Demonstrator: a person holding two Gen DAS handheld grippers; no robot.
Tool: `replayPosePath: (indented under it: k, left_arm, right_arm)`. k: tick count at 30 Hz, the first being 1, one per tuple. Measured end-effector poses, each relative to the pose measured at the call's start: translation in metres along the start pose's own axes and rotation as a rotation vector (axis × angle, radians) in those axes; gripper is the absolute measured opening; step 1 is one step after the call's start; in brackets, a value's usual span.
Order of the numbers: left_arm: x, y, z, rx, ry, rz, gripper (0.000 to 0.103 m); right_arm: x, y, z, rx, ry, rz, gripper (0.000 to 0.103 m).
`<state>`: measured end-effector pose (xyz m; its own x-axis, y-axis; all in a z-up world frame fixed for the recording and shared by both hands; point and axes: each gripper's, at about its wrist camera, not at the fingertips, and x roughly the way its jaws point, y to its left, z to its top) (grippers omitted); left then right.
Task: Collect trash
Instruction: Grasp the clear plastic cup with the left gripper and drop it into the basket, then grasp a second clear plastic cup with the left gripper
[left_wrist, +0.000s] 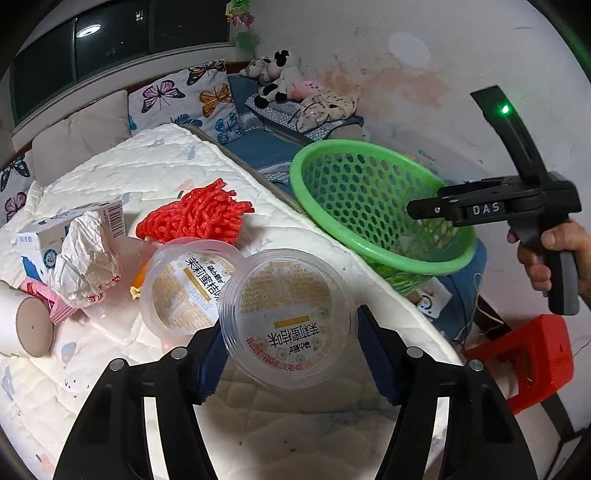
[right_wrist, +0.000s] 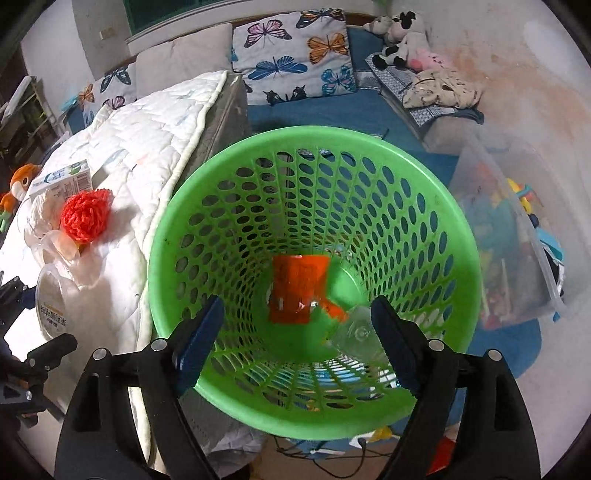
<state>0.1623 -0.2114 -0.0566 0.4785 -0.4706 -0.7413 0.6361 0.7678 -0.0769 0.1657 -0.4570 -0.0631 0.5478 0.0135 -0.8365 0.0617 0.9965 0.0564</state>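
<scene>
My left gripper (left_wrist: 291, 360) is shut on a clear plastic cup (left_wrist: 288, 317) with a printed label, held over the white quilt (left_wrist: 155, 166). A second clear cup (left_wrist: 184, 288), crumpled paper (left_wrist: 85, 258), a carton box (left_wrist: 48, 232), a red foam net (left_wrist: 199, 210) and a paper tube (left_wrist: 26, 325) lie on the quilt. My right gripper (right_wrist: 295, 332) is open and empty above the green basket (right_wrist: 177, 236), which holds an orange wrapper (right_wrist: 299, 288) and a clear plastic piece (right_wrist: 354, 332). The basket (left_wrist: 376, 206) and right gripper (left_wrist: 417, 210) show in the left wrist view.
Butterfly pillows (right_wrist: 295, 55) and stuffed toys (right_wrist: 402, 37) lie behind the basket. A clear storage bin (right_wrist: 509, 229) of toys stands at the right. A red stool (left_wrist: 528, 354) stands by the bed edge.
</scene>
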Motion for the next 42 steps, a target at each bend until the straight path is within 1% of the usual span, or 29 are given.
replayPosePath:
  k: [5, 10, 16, 20, 25, 29, 34, 35, 36, 37, 38, 42]
  left_arm:
    - [-0.012, -0.003, 0.008, -0.005, -0.023, -0.029, 0.063]
    - [-0.01, -0.012, 0.027, -0.005, -0.031, -0.06, 0.063]
    - [0.01, -0.026, 0.057, 0.007, -0.012, -0.09, 0.063]
    - [0.031, -0.039, 0.082, 0.015, 0.011, -0.11, 0.063]
    - [0.054, -0.057, 0.098, 0.046, 0.038, -0.108, 0.063]
    - [0.07, -0.068, 0.104, 0.054, 0.065, -0.11, 0.063]
    - [0.084, -0.075, 0.103, 0.059, 0.088, -0.104, 0.064]
    - [0.086, -0.076, 0.102, 0.059, 0.094, -0.104, 0.067]
    - [0.088, -0.075, 0.102, 0.059, 0.095, -0.102, 0.073]
    - [0.088, -0.075, 0.101, 0.061, 0.09, -0.095, 0.075]
    - [0.087, -0.076, 0.101, 0.064, 0.082, -0.092, 0.077]
    - [0.085, -0.074, 0.1, 0.06, 0.077, -0.103, 0.078]
  right_arm:
    - [-0.011, -0.001, -0.008, -0.003, -0.016, 0.002, 0.082]
    - [-0.017, -0.002, -0.015, -0.005, -0.017, -0.005, 0.082]
    - [-0.021, -0.006, -0.024, -0.004, -0.019, -0.017, 0.082]
    - [-0.024, -0.009, -0.033, -0.002, -0.02, -0.027, 0.082]
    - [-0.027, -0.012, -0.041, 0.006, -0.02, -0.026, 0.082]
    - [-0.027, -0.015, -0.046, 0.008, -0.016, -0.028, 0.082]
    - [-0.027, -0.02, -0.052, 0.017, -0.015, -0.023, 0.082]
    - [-0.027, -0.02, -0.053, 0.019, -0.015, -0.023, 0.082]
    - [-0.028, -0.021, -0.053, 0.02, -0.015, -0.023, 0.082]
    - [-0.028, -0.021, -0.053, 0.02, -0.015, -0.023, 0.082]
    - [-0.028, -0.022, -0.054, 0.021, -0.014, -0.022, 0.082]
    - [-0.029, -0.022, -0.055, 0.023, -0.015, -0.021, 0.082]
